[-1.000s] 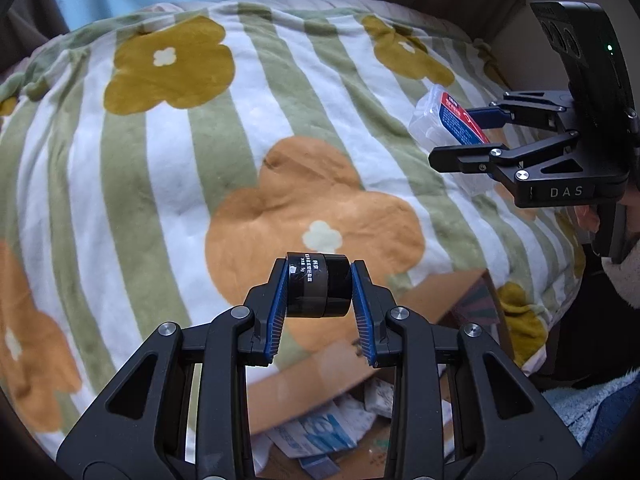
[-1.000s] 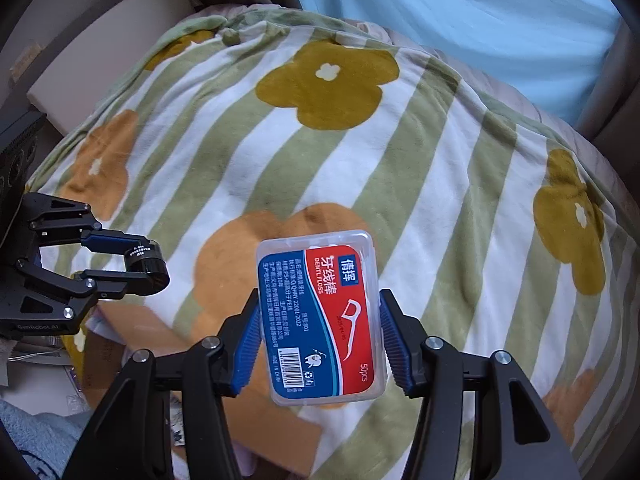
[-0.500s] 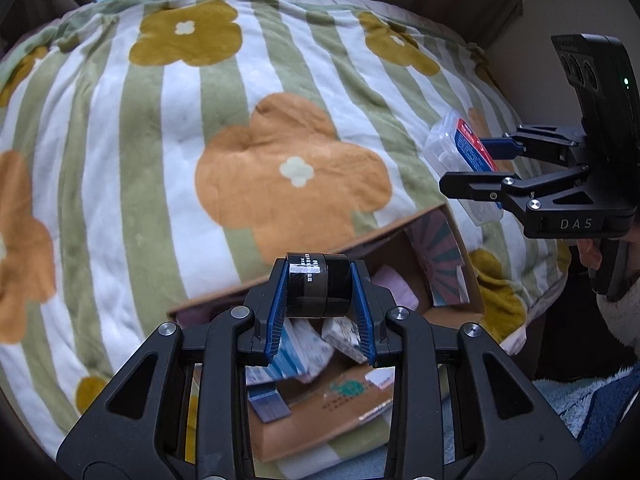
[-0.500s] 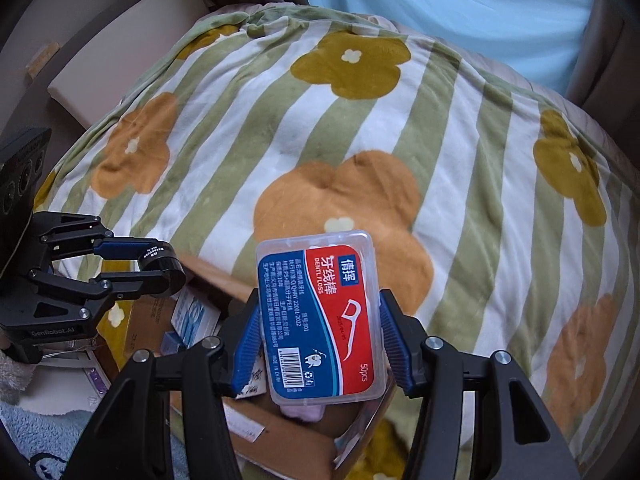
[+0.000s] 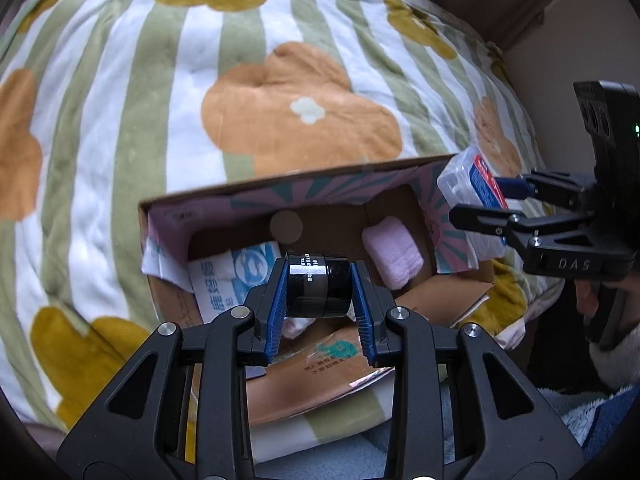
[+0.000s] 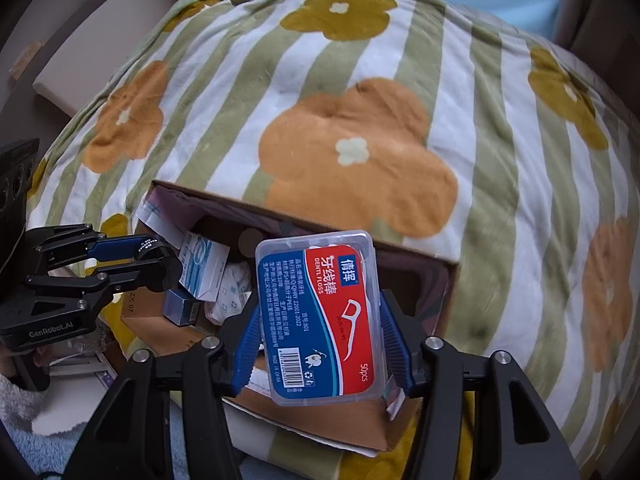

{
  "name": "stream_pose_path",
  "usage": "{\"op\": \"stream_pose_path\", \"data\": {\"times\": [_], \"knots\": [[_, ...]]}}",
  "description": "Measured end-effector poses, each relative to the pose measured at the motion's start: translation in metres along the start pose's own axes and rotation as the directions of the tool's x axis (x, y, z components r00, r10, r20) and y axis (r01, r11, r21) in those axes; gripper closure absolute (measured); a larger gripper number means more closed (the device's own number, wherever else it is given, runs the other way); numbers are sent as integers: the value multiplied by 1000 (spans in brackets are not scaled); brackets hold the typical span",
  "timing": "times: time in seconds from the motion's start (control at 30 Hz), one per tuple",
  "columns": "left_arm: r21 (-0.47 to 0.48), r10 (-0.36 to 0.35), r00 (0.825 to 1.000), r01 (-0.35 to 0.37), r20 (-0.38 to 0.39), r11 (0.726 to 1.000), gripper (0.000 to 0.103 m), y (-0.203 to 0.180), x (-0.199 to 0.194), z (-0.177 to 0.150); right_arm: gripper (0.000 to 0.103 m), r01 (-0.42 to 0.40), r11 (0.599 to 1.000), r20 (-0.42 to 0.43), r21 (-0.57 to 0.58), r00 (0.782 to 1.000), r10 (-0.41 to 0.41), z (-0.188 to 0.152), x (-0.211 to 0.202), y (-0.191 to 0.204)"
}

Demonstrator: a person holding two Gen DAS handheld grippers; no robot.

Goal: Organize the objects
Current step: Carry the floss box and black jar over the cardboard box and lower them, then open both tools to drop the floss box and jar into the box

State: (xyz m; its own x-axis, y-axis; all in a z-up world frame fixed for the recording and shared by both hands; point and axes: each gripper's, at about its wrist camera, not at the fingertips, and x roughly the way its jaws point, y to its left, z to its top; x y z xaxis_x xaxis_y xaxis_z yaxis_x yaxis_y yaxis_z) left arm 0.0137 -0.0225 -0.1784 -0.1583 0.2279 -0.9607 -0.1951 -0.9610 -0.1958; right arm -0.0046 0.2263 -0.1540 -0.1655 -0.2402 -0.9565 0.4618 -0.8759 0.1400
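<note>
Here, a small black cylindrical jar (image 5: 318, 285) with a white-print label sits clamped between the blue pads of the left gripper (image 5: 319, 294), jaws drawn in tight on its sides, held above the open cardboard box (image 5: 240, 206). Clear plastic dental floss box (image 6: 318, 316), red-and-blue label facing up, gripped across its width by the right gripper (image 6: 320, 334), jaws partway open and pressing both long edges; it hangs over the near right part of the same box. In the box: a blue-and-white packet (image 5: 236, 276), a rolled pink cloth (image 5: 394, 252), a small dark blue carton (image 6: 180, 306), white wrapped items, loose brown flaps. Box interior printed pink with teal rays. The box rests on a bedspread (image 5: 120, 100) striped green and white with orange and mustard flowers. Person's hand (image 5: 588, 292) partly visible behind the right gripper body, fuzzy white sleeve (image 5: 618, 356) below it.
</note>
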Motion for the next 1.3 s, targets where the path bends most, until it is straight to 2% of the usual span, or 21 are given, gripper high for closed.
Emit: {"op": "stream_pose_path", "data": {"times": [0.43,0.93,0.97,1.03,1.07,1.1,1.13,1.17,1.3], "knots": [[-15,5,999,-6,-38,1000,75,16,37,-23,52,52,995,-58,80,997,-48,-33,50,2],[58,64,997,-62,-34,996,74,2,34,-21,52,43,986,-45,164,998,-36,-24,53,2],[53,61,998,-59,-32,997,68,1,33,-21,52,43,983,-44,180,998,-36,-23,54,1],[56,76,997,-74,-27,996,7,-2,30,-21,47,31,978,-40,207,999,-23,-23,54,-1],[57,89,996,-88,-16,995,1,-3,28,-22,34,19,974,-36,227,999,-11,-22,54,-3],[66,90,996,-88,-19,994,0,-4,28,-23,13,10,971,-36,238,999,-2,-23,55,-4],[65,91,996,-89,-21,994,0,-4,28,-24,4,-1,970,-41,243,999,11,-22,57,-5],[62,95,995,-93,-32,994,0,-3,29,-25,0,-5,971,-50,240,999,17,-23,59,-5],[53,109,992,-105,-67,993,0,2,34,-30,0,53,973,-54,224,998,-41,-25,58,-2]]}}
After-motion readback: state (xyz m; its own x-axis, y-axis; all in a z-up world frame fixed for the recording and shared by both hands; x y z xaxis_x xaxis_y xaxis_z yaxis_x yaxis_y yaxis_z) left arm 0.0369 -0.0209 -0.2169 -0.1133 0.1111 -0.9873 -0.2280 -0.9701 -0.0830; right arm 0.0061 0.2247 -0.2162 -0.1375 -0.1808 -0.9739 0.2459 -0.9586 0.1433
